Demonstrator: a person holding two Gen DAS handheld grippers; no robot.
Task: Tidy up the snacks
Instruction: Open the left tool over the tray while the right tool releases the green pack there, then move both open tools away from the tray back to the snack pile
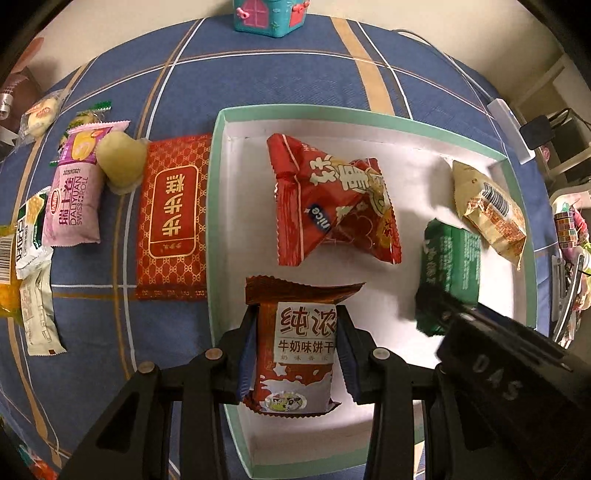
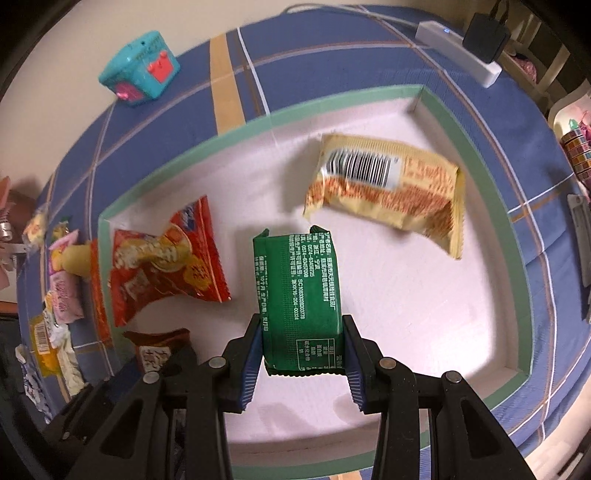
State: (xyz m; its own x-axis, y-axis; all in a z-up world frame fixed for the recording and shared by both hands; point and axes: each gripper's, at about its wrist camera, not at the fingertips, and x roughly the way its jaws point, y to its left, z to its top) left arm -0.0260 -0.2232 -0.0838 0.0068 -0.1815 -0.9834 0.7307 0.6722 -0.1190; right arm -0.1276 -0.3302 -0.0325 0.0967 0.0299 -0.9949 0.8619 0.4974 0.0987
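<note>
A white box with a green rim (image 1: 218, 155) (image 2: 476, 155) lies on the blue plaid cloth. My left gripper (image 1: 297, 321) is shut on a red-brown milk biscuit packet (image 1: 299, 350) and holds it over the box's near left part. My right gripper (image 2: 303, 328) is shut on a green packet (image 2: 299, 295) (image 1: 452, 266) and holds it over the middle of the box. Inside the box lie a red crinkled packet (image 1: 332, 199) (image 2: 166, 262) and a yellow packet with a barcode (image 1: 487, 210) (image 2: 388, 188).
Left of the box on the cloth lie a red flat packet (image 1: 171, 218), a pale jelly cup (image 1: 122, 162), a pink Swiss roll packet (image 1: 74, 195) and several more snacks. A teal toy house (image 1: 269, 16) (image 2: 140, 68) stands at the back. A white power strip (image 2: 458, 44) lies far right.
</note>
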